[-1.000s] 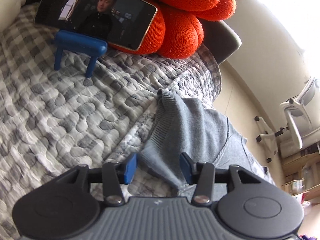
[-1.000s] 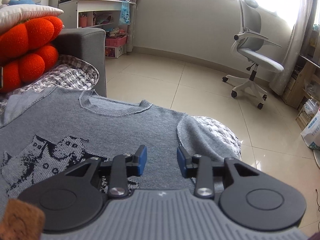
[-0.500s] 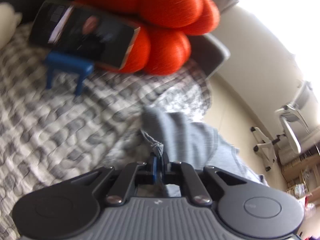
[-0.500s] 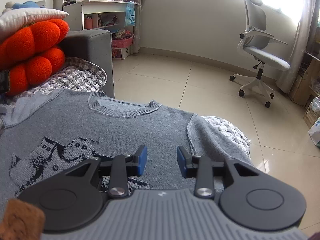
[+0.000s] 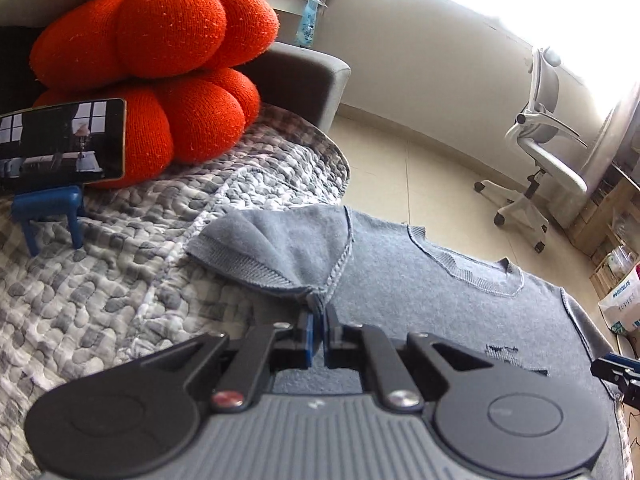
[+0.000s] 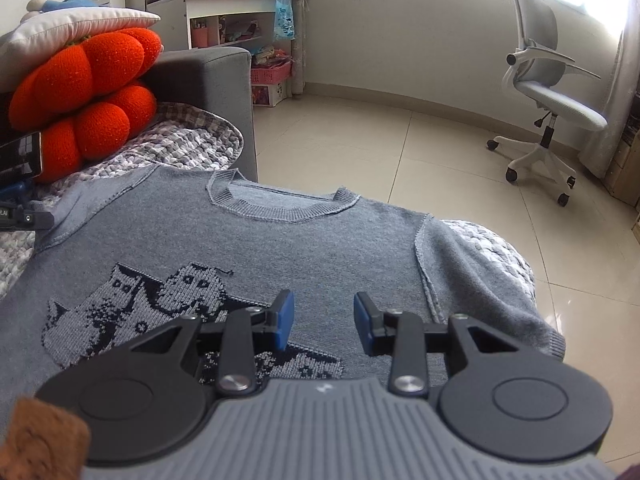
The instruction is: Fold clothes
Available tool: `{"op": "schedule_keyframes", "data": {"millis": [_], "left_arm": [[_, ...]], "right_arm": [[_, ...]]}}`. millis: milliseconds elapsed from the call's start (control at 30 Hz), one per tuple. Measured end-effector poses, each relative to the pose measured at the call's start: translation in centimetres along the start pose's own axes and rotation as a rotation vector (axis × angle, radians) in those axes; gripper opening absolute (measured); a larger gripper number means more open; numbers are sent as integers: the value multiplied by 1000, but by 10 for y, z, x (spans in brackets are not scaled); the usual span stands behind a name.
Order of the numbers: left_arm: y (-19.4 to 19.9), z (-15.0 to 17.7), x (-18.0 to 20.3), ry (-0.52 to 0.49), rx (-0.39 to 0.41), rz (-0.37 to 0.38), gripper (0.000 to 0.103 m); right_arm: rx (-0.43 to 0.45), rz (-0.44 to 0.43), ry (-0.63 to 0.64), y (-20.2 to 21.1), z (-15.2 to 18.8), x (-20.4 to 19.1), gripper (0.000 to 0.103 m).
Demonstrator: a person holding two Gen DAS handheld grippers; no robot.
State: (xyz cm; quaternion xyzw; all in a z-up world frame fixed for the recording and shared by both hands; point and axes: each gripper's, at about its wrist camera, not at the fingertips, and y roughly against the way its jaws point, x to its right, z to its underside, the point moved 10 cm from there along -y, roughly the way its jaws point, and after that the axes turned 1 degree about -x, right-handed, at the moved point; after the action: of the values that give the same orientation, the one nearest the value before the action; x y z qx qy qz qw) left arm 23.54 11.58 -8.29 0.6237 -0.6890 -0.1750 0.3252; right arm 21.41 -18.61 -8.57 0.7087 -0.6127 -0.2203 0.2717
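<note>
Sweater (image 6: 256,248): a grey knit, laid front-up on the quilted cover (image 5: 120,280) of a sofa, neckline toward the floor edge.
Left gripper (image 5: 318,334): the fingers are closed narrowly on a pinch of cloth at the armpit seam; the short sleeve (image 5: 272,244) is drawn up from it in a ridge.
Right gripper (image 6: 323,322): the fingers are held wide apart above the patterned chest, with nothing between them.
Slip risk: only a thin pinch is held, so the seam may be pulled free if it is tugged sharply.
Drag risk: the body is not pinned, so the whole garment may be skewed.
Edge risk: the far sleeve (image 6: 480,280) is draped near the cushion's edge and may be pulled off.
</note>
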Motion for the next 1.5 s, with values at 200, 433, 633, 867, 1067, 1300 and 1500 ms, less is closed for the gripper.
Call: {"op": "schedule_keyframes", "data": {"millis": [200, 433, 633, 867, 1067, 1300, 1500], "left_arm": [[-2, 13, 39, -162, -5, 68, 5], [-2, 16, 44, -217, -25, 86, 13], [2, 7, 37, -198, -15, 115, 54], [-10, -15, -46, 204, -51, 73, 54], [-39, -6, -56, 301, -116, 101, 56], [-55, -24, -44, 276, -72, 147, 35], [-50, -38, -33, 313, -29, 192, 9]], "right_arm": [[-5, -19, -25, -1, 0, 0, 37], [-23, -41, -24, -5, 3, -6, 37], [-23, -60, -11, -6, 3, -14, 37], [-13, -90, 34, -4, 2, -29, 37], [-25, -113, 60, -6, 8, -44, 37], [-14, -182, 110, -2, 10, -67, 37], [-19, -223, 132, -7, 12, -85, 37]]}}
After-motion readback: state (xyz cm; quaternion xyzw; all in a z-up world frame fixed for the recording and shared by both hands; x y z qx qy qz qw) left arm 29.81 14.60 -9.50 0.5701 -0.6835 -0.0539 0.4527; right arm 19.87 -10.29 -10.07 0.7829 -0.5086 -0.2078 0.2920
